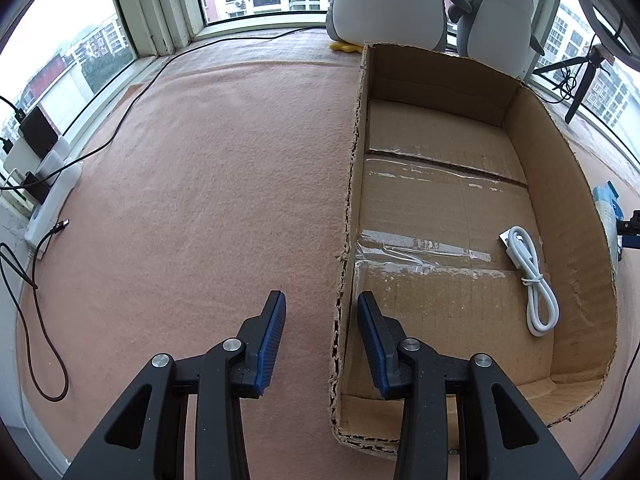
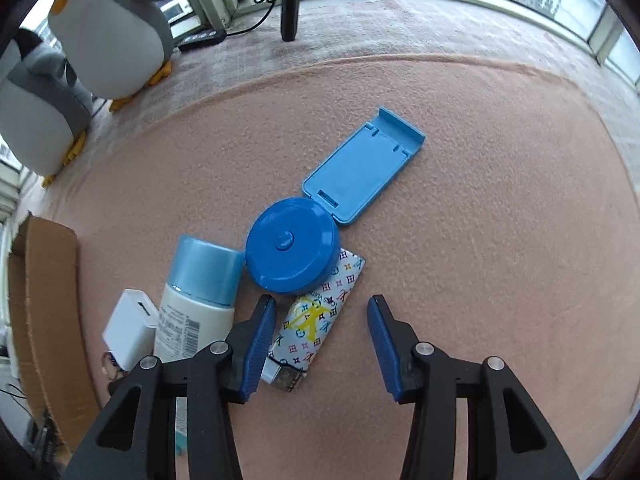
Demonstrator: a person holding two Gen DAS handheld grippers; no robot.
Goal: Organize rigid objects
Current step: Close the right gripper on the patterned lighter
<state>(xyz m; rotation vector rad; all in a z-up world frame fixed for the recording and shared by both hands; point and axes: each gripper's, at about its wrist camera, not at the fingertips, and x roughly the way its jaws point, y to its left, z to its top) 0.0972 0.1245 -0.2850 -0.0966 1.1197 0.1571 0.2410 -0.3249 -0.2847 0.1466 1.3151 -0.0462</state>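
Note:
An open cardboard box lies on the pink cloth, holding a coiled white cable. My left gripper is open, its fingers straddling the box's left wall. In the right wrist view a cluster lies on the cloth: a blue flat stand, a round blue case, a patterned lighter, a white bottle with a blue cap and a white charger plug. My right gripper is open over the lighter, holding nothing.
Two plush penguins stand behind the box by the window. A power strip with plugs and dark cables lie at the left edge. A black tripod leg stands at the back. The box's edge is left of the cluster.

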